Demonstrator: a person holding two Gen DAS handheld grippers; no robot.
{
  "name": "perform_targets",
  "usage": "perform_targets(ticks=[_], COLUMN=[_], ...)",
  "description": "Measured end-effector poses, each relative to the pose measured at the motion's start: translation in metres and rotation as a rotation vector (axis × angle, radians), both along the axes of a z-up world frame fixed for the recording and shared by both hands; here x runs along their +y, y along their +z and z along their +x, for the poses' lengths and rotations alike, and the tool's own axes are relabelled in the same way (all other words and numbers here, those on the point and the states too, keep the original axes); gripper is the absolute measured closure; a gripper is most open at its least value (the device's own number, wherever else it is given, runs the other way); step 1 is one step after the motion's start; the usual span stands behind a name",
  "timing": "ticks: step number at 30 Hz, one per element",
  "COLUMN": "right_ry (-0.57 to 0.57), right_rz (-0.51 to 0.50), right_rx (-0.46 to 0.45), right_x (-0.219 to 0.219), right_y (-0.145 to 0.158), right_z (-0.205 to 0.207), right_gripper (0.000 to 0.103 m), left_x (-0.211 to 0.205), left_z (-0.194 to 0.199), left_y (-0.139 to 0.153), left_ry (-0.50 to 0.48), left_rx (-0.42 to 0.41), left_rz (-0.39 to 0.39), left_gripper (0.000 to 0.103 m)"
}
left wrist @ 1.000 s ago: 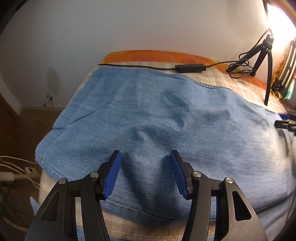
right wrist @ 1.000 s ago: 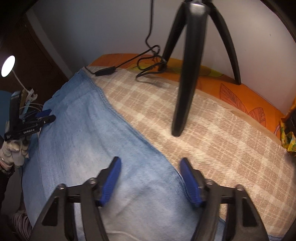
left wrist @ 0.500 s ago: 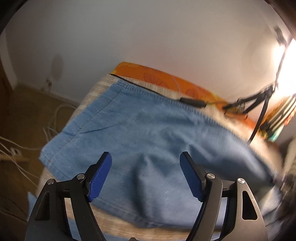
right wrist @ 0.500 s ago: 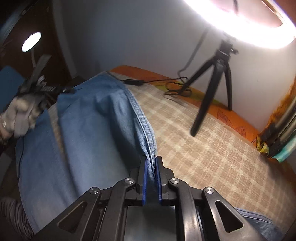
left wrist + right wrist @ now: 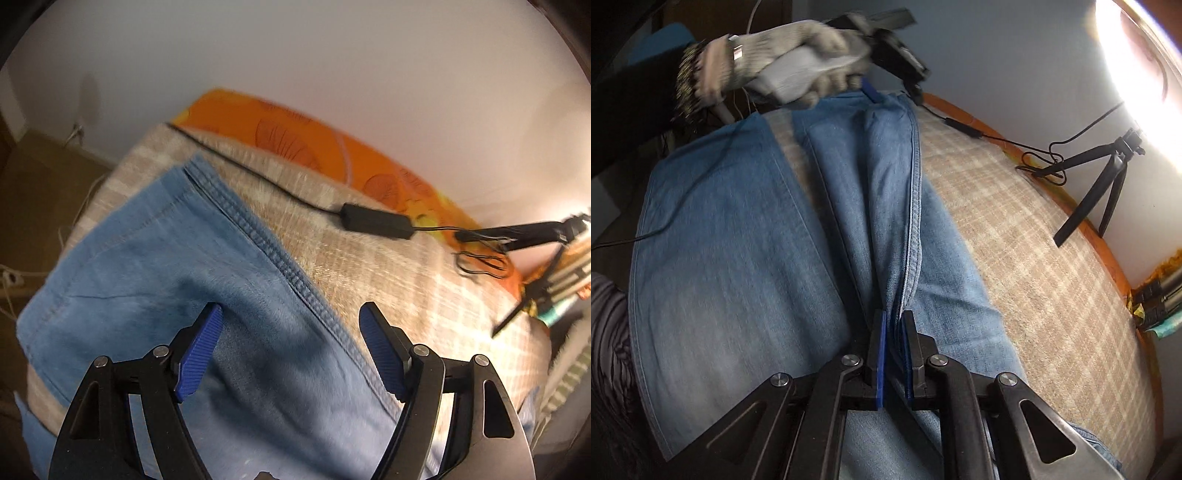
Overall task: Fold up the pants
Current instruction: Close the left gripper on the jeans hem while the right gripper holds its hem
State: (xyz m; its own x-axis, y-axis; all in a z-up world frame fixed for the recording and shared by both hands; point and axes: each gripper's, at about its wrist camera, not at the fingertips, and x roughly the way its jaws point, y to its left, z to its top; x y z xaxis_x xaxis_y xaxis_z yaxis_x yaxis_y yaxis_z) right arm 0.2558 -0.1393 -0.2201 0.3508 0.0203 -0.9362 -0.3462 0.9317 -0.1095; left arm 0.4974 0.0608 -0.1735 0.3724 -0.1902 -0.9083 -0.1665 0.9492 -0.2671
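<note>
Blue denim pants (image 5: 738,258) lie on a plaid blanket (image 5: 1034,258). My right gripper (image 5: 892,332) is shut on the pants' side seam and holds a raised ridge of one leg that runs away from it. My left gripper (image 5: 291,350) is open, its jaws wide apart just above the leg end (image 5: 166,266), holding nothing. In the right wrist view the gloved hand (image 5: 783,70) with the left gripper is over the far end of the lifted leg. The second leg lies flat at the left.
A black cable with an inline box (image 5: 376,221) runs along the blanket's far edge by an orange sheet (image 5: 314,147). A small black tripod (image 5: 1100,177) stands on the blanket at the right under a bright ring light. Cables hang off the left side.
My right gripper has shut on the side seam and lifted the leg into a ridge. My left gripper has opened wider and moved over the leg end.
</note>
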Motion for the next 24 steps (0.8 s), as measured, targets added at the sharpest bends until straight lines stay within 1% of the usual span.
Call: perform_targets(ticks=[2,3,4,5,6,8,9,10,11,12,13,14,15,16,17,18,21,23,24], right_ry=[-0.003,-0.005,-0.005,-0.005,-0.004,-0.002,-0.002,-0.003,-0.004,-0.007,-0.013,-0.018,-0.023,-0.029,-0.037,-0.045,-0.082,-0.11,-0.12], right_rz=[0.01,0.013,0.014,0.014,0.012,0.006,0.006,0.007,0.007,0.006,0.007,0.008,0.004,-0.007,-0.017,-0.018,-0.023,-0.037,-0.04], right_rx=[0.0,-0.002,-0.004,-0.006,-0.008,-0.013,-0.016,-0.018,-0.021,-0.026,-0.03,-0.033,-0.036,-0.043,-0.051,-0.054,-0.068,-0.087,-0.092], right_x=[0.0,-0.001,-0.001,-0.001,0.0,0.002,0.002,0.002,0.001,0.0,-0.002,-0.003,-0.005,-0.007,-0.009,-0.013,-0.022,-0.028,-0.03], right_y=[-0.001,-0.001,-0.001,-0.002,-0.001,-0.001,0.0,0.0,0.0,0.001,0.002,0.003,0.004,0.005,0.006,0.006,0.011,0.016,0.019], right_z=[-0.001,-0.001,-0.001,-0.001,-0.001,-0.002,-0.003,-0.003,-0.004,-0.003,-0.003,-0.002,-0.002,-0.001,0.001,0.004,0.01,0.013,0.014], right_gripper=[0.097,0.097,0.097,0.097,0.097,0.097,0.097,0.097,0.097,0.097,0.097,0.098,0.098,0.098,0.098,0.098,0.098,0.099,0.1], left_x=[-0.009,-0.014,-0.016,-0.018,-0.021,-0.03,-0.035,-0.037,-0.037,-0.035,-0.032,-0.027,-0.022,-0.016,-0.009,-0.001,0.01,0.019,0.027], left_z=[0.007,0.01,0.011,0.012,0.012,0.011,0.008,0.004,0.0,-0.004,-0.008,-0.01,-0.012,-0.013,-0.015,-0.018,-0.027,-0.031,-0.038], left_y=[-0.005,-0.009,-0.012,-0.016,-0.017,-0.019,-0.021,-0.021,-0.02,-0.02,-0.017,-0.015,-0.014,-0.013,-0.012,-0.011,-0.001,0.015,0.024], left_ry=[0.0,-0.001,0.003,0.008,0.007,-0.007,-0.015,-0.016,-0.01,0.0,0.017,0.03,0.041,0.051,0.059,0.067,0.073,0.076,0.087], left_rx=[0.026,0.041,0.057,0.065,0.054,0.038,0.006,-0.025,-0.054,-0.079,-0.106,-0.12,-0.12,-0.12,-0.122,-0.128,-0.161,-0.192,-0.211], left_rz=[0.051,0.091,0.108,0.123,0.138,0.203,0.244,0.257,0.258,0.264,0.275,0.276,0.281,0.259,0.221,0.187,0.158,0.156,0.136], left_gripper=[0.027,0.027,0.026,0.021,0.018,0.018,0.017,0.018,0.022,0.036,0.047,0.075,0.094,0.095,0.098,0.098,0.099,0.099,0.099])
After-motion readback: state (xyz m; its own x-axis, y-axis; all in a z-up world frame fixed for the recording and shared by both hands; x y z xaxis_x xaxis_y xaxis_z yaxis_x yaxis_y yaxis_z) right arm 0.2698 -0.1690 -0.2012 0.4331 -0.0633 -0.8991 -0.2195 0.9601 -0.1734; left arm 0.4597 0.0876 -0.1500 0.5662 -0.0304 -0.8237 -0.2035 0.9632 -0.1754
